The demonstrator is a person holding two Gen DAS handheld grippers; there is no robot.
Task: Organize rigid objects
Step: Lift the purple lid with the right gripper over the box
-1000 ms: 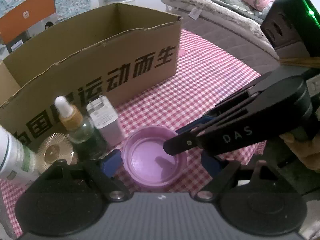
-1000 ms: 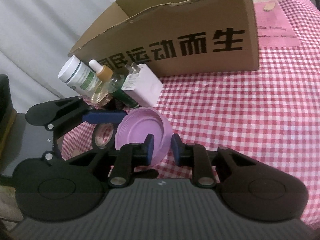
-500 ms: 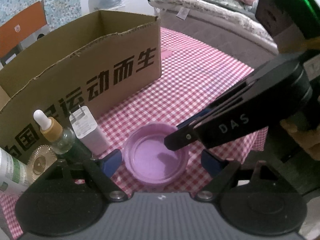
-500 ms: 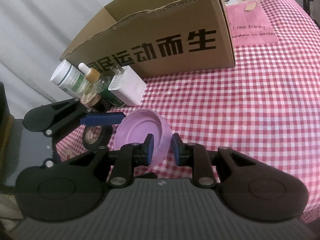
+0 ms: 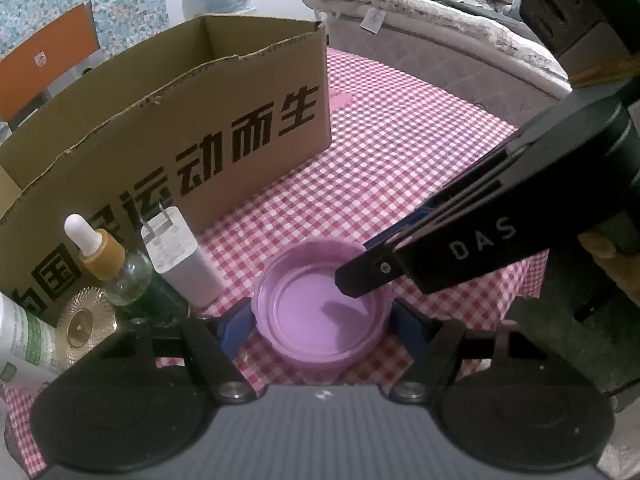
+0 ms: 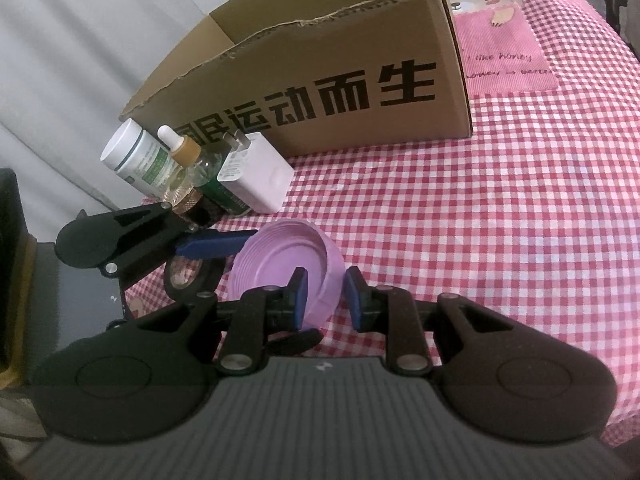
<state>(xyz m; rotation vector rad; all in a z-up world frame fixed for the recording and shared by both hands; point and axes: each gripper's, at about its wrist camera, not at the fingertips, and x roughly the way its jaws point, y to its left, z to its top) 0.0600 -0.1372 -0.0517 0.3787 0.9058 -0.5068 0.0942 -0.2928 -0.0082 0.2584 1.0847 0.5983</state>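
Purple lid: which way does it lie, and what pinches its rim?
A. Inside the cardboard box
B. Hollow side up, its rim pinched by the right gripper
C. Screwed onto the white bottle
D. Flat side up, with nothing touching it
B: the purple lid shows its hollow inside facing up, and the right gripper has one blue pad inside the rim and one outside it, closed on the wall.

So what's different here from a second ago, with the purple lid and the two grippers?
The left gripper is closing: its blue pads, wide apart a second ago, now sit close against the sides of the purple lid. The right gripper still pinches the lid's rim. The lid, the cardboard box, the dropper bottle and the white charger have stayed put on the checked cloth.
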